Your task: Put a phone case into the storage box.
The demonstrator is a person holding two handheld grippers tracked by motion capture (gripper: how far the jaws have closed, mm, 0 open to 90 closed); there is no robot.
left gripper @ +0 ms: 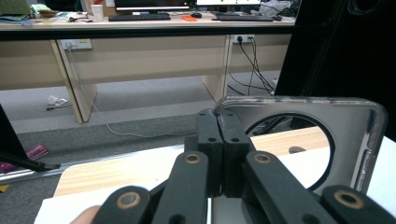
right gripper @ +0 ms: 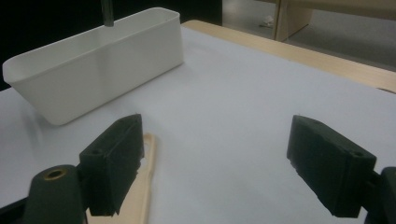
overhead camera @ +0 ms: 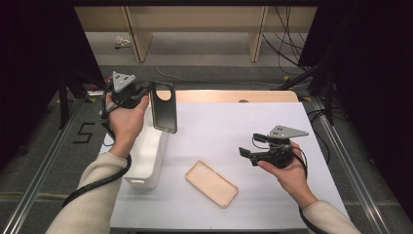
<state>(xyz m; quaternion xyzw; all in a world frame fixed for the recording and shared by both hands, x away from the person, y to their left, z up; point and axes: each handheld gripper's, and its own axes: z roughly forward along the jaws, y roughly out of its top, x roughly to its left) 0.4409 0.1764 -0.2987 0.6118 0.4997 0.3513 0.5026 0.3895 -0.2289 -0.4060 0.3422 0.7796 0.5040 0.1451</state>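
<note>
Your left tongs [overhead camera: 146,95] pinch the dark phone case [overhead camera: 163,107], its long axis hanging upright just beside the white bin [overhead camera: 148,151] below, while your right tongs [overhead camera: 247,155] stand spread.

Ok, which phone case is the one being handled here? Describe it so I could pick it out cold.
Start at the white bin on the table's left edge. Above it, the left tool is shut on the rim of a dark phone case, lifted off the table and hanging upright. Unlike the peach case lying flat on the white tabletop, this one is smoky grey with a large round camera cutout.
</note>
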